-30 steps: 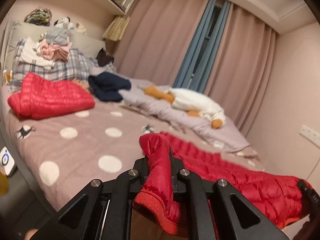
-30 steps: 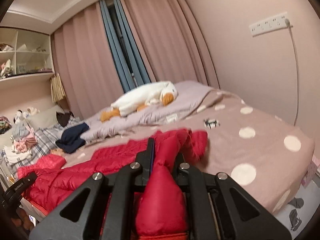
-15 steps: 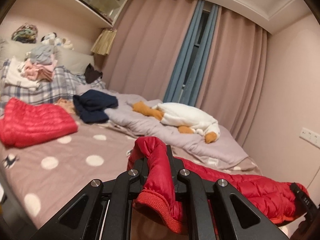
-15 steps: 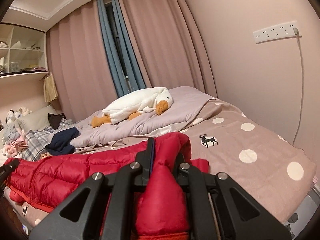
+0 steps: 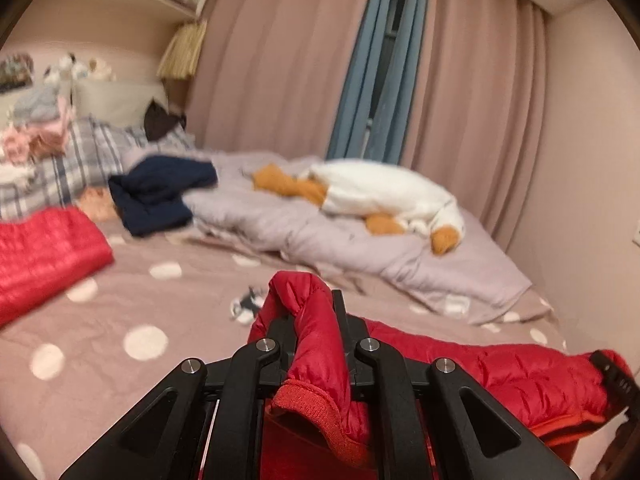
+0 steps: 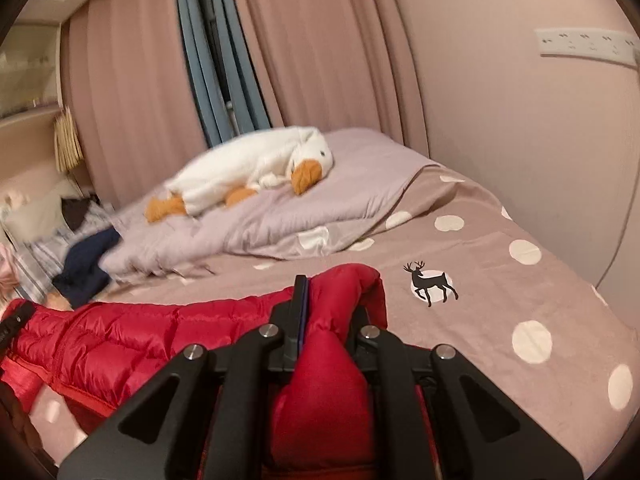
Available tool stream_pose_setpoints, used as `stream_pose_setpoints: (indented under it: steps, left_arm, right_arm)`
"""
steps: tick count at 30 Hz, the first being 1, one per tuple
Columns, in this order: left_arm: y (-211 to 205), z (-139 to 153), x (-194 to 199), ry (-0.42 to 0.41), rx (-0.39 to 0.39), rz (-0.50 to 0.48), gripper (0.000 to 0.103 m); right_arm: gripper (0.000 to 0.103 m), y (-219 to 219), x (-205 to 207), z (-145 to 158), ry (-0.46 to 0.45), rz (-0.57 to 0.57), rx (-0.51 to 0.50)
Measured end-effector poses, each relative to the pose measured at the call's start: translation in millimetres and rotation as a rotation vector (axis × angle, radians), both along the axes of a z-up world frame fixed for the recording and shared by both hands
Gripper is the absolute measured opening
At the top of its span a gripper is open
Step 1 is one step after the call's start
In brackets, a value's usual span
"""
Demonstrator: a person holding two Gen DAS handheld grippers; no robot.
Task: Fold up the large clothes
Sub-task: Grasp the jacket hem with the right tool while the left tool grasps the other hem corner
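Observation:
A red quilted down jacket (image 5: pixel 500 372) is stretched between my two grippers above the near edge of the bed. My left gripper (image 5: pixel 314 320) is shut on one end of it, with a ribbed cuff (image 5: pixel 312 408) hanging between the fingers. My right gripper (image 6: pixel 326 312) is shut on the other end, and the jacket (image 6: pixel 120 336) runs off to the left in that view. The tip of the right gripper shows at the far right of the left wrist view (image 5: pixel 616 376).
The bed has a pink polka-dot cover (image 6: pixel 500 320) with a deer print (image 6: pixel 430 284). A lilac duvet (image 5: pixel 320 232) holds a white plush goose (image 5: pixel 384 192). A folded red garment (image 5: pixel 44 256), a navy garment (image 5: pixel 160 192) and stacked clothes (image 5: pixel 36 128) lie left. Curtains and wall stand behind.
Both grippers rose with the jacket half a second ago, then came down and forward over the bed. Both stay shut on it.

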State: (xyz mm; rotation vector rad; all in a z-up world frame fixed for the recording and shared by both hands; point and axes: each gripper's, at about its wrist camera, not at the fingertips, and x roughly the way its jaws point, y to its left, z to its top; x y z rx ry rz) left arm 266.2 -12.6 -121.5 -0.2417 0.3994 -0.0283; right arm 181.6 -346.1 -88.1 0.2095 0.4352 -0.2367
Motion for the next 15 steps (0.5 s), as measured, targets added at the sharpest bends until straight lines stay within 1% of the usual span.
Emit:
stream_pose_setpoints:
  steps: [2, 4, 5, 8, 9, 12, 15]
  left_arm:
    - [-4, -18, 15, 0.045, 0.005, -0.004, 0.009]
    - [-10, -39, 34, 0.132, 0.050, 0.000, 0.009]
    - [-12, -45, 39, 0.147, 0.061, 0.008, 0.009]
    - [-12, -57, 40, 0.157, 0.041, 0.011, 0.009]
    - [-13, -56, 39, 0.158, 0.049, 0.012, 0.009]
    - [-18, -53, 29, 0.121, 0.098, 0.005, 0.009]
    - [-16, -55, 28, 0.135, 0.079, 0.003, 0.009]
  right_arm:
    - [0.010, 0, 14, -15, 0.051, -0.011, -0.018]
    - [0.011, -4, 27, -31, 0.099, -0.016, -0.020]
    - [0.011, -6, 34, -43, 0.132, -0.017, -0.015]
    - [0.011, -12, 43, -60, 0.178, -0.042, -0.011]
    - [0.011, -13, 43, -61, 0.179, -0.045, -0.005]
    - [0.011, -13, 40, -55, 0.166, -0.038, -0.016]
    - [0.012, -17, 39, -56, 0.168, -0.043, 0.008]
